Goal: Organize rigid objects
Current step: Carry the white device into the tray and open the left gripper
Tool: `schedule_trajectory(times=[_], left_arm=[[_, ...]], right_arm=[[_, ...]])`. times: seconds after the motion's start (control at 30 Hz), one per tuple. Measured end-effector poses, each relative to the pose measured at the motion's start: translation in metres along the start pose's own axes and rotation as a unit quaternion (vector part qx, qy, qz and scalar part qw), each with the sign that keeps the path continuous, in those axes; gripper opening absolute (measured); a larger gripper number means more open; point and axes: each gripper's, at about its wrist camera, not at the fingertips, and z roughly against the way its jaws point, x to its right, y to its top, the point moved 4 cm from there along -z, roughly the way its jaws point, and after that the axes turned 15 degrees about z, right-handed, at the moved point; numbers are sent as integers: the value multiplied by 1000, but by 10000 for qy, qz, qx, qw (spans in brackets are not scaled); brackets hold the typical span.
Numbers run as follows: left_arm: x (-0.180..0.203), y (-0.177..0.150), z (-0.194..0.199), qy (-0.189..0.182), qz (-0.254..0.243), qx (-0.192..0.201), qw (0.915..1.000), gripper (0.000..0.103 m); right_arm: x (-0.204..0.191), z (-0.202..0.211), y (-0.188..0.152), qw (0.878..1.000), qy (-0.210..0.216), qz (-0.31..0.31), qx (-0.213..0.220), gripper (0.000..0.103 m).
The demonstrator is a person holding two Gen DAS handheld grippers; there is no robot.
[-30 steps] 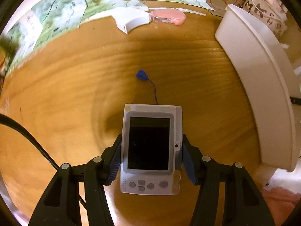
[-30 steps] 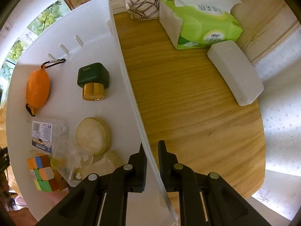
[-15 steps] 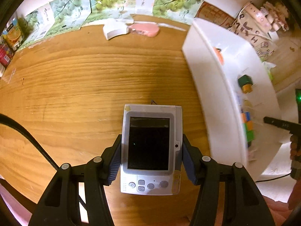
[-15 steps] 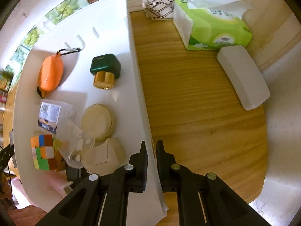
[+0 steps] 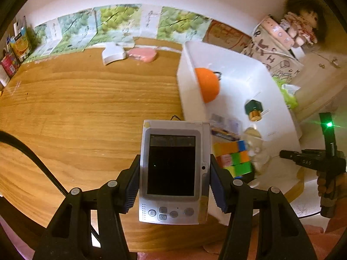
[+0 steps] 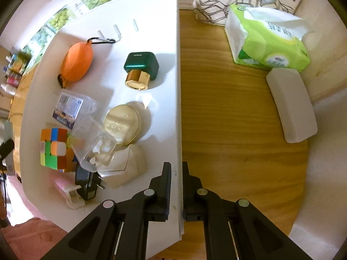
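Now, left gripper [image 5: 173, 186] pinching silver handheld device [image 5: 173, 171], right gripper [image 6: 176, 186] clamping white bin [image 6: 177, 86] wall; lower device flat beside Rubik's cube [image 5: 234, 158], release gently.

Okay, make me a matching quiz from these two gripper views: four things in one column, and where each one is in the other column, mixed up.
Things:
1. silver handheld device
2. green tissue pack
3. Rubik's cube
4. white bin wall

Places:
A. on the wooden table, right of the bin
B. clamped by the right gripper
C. inside the bin, near its left side in the right wrist view
D. clamped by the left gripper

Pairs: 1-D, 2-A, 3-C, 4-B
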Motion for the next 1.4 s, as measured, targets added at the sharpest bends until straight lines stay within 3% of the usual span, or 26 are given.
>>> schedule_trajectory(times=[0.5, 0.87, 1.2, 1.37, 1.4], left_arm=[[74, -10, -11, -598, -196, 214, 9978, 61], [117, -8, -30, -1262, -351, 213, 9912, 61], [129, -3, -45, -1301, -507, 78, 9902, 61], [123, 7, -35, -1604, -378, 219, 9861, 84], [121, 11, -31, -1631, -355, 278, 9856, 84]], right_arm=[[-28, 4, 17, 9950, -109, 980, -168, 8], [-50, -1, 19, 9889, -222, 1433, -331, 8], [-58, -4, 31, 9878, -271, 1467, -451, 8], [-50, 1, 30, 9898, -262, 1308, -502, 8], [-49, 1, 31, 9905, -263, 1248, -515, 8]])
